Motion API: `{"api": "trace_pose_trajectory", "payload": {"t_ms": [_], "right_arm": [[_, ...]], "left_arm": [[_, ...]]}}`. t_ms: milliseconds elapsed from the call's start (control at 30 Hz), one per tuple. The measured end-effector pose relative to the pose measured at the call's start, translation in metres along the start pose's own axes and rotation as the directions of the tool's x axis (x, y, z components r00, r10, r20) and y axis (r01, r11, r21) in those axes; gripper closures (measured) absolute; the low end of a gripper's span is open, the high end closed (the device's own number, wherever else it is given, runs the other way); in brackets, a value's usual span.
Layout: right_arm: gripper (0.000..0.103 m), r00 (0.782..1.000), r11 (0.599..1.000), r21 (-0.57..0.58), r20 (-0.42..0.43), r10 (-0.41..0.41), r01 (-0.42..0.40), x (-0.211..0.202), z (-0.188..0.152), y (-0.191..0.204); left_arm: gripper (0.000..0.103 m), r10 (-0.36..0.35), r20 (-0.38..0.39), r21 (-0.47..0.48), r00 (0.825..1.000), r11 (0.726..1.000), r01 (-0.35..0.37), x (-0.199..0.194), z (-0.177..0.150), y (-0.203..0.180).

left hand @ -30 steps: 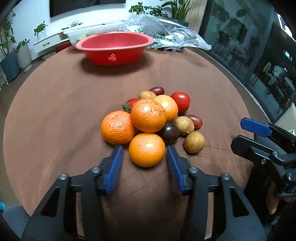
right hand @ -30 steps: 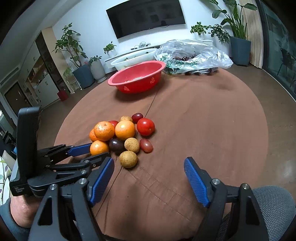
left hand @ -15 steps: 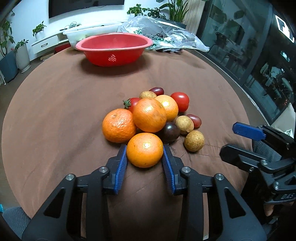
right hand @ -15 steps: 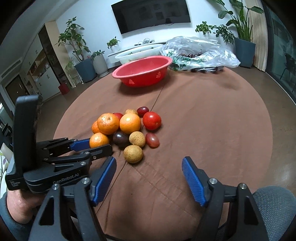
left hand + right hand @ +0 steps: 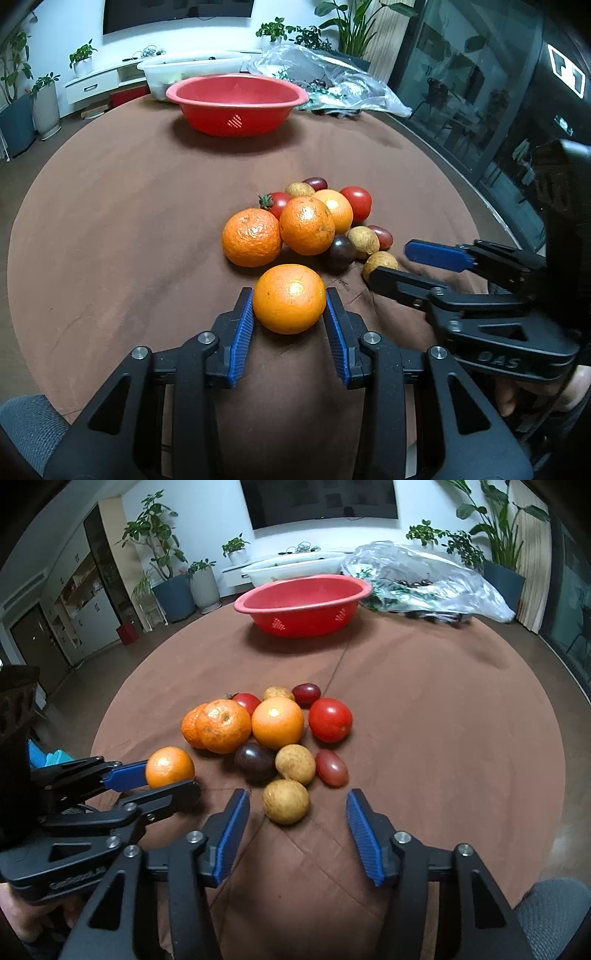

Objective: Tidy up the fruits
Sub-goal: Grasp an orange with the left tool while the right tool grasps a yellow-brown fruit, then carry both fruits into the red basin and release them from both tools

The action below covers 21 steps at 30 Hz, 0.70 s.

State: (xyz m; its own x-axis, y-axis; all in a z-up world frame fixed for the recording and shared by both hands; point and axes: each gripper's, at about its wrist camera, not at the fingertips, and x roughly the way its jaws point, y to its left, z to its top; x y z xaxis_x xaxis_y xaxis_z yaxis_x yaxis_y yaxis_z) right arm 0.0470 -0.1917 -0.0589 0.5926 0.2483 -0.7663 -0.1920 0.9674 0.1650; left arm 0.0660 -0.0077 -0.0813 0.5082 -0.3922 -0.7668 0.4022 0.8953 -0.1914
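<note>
- My left gripper [image 5: 289, 317] has its blue pads clamped on either side of a smooth orange [image 5: 289, 304]. That orange sits a little apart from the rest of the pile, on the near side of it.
- Seen from my right-hand camera, that same left gripper [image 5: 162, 779] comes in from the left edge with the orange [image 5: 170, 767] pinched at its tip.
- The main pile is on the brown tablecloth [image 5: 443, 738], roughly mid-table: two bumpy mandarins [image 5: 221, 726] on the left of it, a smoother orange [image 5: 277, 722] next to them, and a big red tomato [image 5: 330, 719] on the right.
- In front of those are a dark purple plum-ish thing [image 5: 254, 761], a tan round fruit [image 5: 295, 764] and a small reddish oval tomato [image 5: 331, 768], all bunched together and touching or almost touching.
- My right gripper [image 5: 295, 825] is closing around the nearest tan fruit [image 5: 285, 801]. The fruit sits between the fingertips, closer to the left pad, with gaps on both sides, so nothing's gripped there.
- Far side of the table: a red basin [image 5: 303, 607], a white tub behind it, and a crinkly plastic bag [image 5: 424, 579] off to the right.
</note>
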Motion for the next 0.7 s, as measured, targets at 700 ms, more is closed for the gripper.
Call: {"api": "trace_pose_trajectory", "payload": {"t_ms": [700], "right_arm": [[0.071,0.999,0.998,-0.056,-0.029,-0.025,0.023,0.007,-0.003,0.015]], "left_arm": [[0.068,-0.005,0.006,-0.022,1.0,1.0,0.006,-0.004,-0.002,0.009]]}}
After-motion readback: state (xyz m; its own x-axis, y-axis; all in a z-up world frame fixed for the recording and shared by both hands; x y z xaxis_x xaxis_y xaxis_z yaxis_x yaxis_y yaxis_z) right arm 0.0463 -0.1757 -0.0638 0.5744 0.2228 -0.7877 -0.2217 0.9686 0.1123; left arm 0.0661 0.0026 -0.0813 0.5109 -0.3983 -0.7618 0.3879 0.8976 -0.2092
